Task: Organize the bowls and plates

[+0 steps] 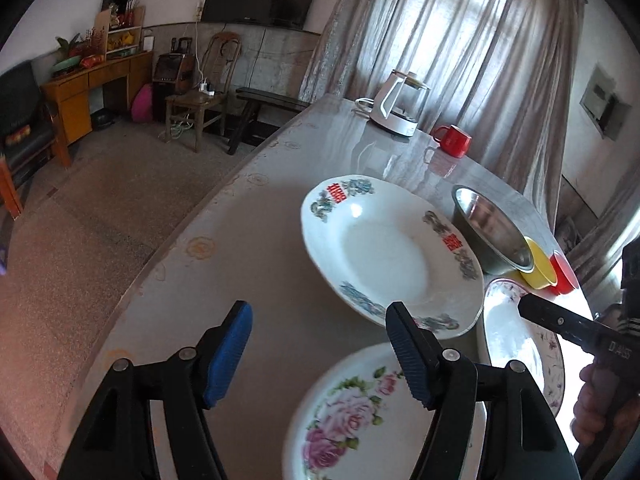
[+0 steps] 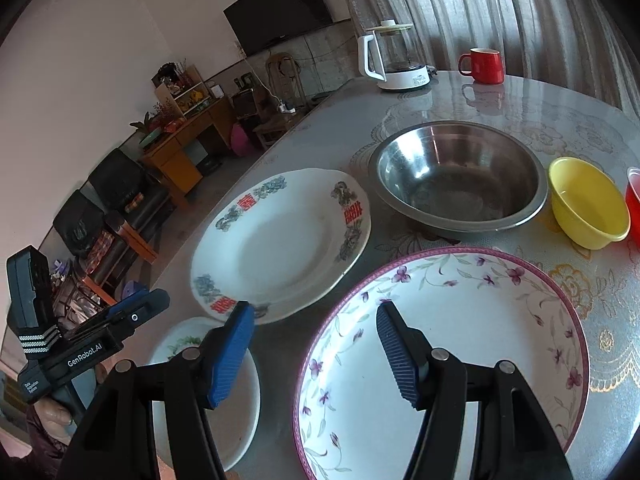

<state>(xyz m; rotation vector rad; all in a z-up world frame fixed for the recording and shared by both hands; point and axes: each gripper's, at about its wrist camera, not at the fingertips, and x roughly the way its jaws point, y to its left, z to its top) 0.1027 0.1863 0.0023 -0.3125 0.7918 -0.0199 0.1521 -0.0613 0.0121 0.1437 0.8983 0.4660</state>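
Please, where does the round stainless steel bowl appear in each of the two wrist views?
Left wrist view: the round stainless steel bowl is at the right, seen edge-on behind the white plate with red characters.
Right wrist view: the bowl is upper centre-right, its inside open to view.
Shared landmark: the yellow plastic bowl close beside it.

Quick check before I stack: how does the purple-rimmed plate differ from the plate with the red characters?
The purple-rimmed plate has a purple edge band and small purple flower sprigs; the plate with red characters has a plain white edge with red characters and blue-green motifs. The purple-rimmed plate looks wider, though it is nearer the camera. It lies nearer the yellow bowl. Both are white inside, empty and lie flat on the table.
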